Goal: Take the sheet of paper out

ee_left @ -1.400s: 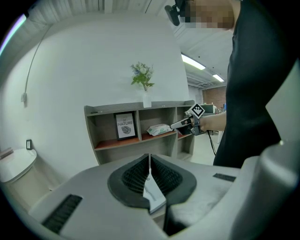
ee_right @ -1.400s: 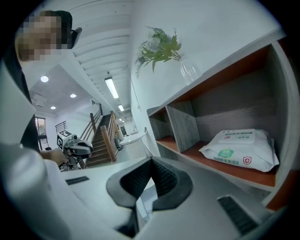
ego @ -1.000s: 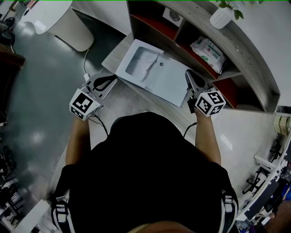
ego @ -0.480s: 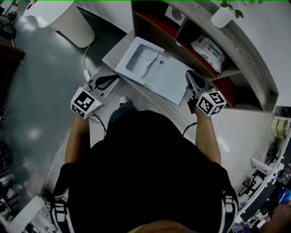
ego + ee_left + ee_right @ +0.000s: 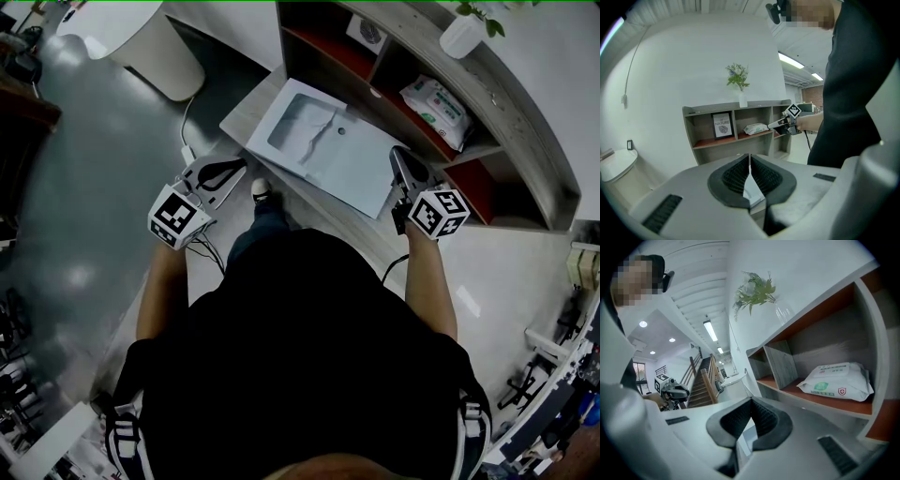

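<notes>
**Step in hand:** approach the white envelope [image 5: 328,159]. It lies flat on the tabletop [image 5: 246,120] in front of the shelf unit [image 5: 487,103]. No sheet of paper shows outside the envelope, so judge it to be inside.

**Recommended:** pin one end of the envelope with one tool and open the other tool's jaws. Draw the sheet out along the tabletop, not upward, to avoid tearing.

**Left hand-held gripper** [image 5: 240,166]: jaws together, nothing clamped, just beside the envelope's near-left corner.

**Right hand-held gripper** [image 5: 397,156]: jaws together, empty, at the envelope's right edge. Contact cannot be confirmed.
</notes>
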Demonstrator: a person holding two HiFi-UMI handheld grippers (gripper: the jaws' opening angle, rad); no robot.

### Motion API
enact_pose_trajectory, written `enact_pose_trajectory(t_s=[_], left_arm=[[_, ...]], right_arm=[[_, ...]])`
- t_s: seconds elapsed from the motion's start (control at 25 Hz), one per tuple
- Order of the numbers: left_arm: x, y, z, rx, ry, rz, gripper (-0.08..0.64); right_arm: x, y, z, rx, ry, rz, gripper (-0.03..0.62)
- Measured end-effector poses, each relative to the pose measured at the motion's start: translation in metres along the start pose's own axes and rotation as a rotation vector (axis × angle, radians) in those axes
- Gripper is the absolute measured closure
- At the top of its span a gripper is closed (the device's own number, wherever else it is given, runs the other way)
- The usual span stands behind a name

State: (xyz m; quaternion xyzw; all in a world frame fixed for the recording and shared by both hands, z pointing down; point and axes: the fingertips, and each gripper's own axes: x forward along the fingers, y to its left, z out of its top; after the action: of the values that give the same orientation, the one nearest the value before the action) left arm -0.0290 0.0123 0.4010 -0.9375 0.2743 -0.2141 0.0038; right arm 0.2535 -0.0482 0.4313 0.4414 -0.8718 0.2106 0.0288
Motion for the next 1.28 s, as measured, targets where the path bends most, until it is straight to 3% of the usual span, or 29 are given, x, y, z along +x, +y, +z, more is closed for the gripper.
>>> enact_pose_trajectory(t_s=[0.4,1.28], left_arm=[[0.009,0.008,0.000,0.008,-0.013,-0.028,0.531],[0.020,0.077,-0.017,-0.018,-0.008,-0.054,0.531]], right_arm=[[0.012,-0.003,-0.001,-0.001,0.013,-0.017,0.578],[0.073,-0.019,-0.021,0.063,0.078,-0.052,0.578]])
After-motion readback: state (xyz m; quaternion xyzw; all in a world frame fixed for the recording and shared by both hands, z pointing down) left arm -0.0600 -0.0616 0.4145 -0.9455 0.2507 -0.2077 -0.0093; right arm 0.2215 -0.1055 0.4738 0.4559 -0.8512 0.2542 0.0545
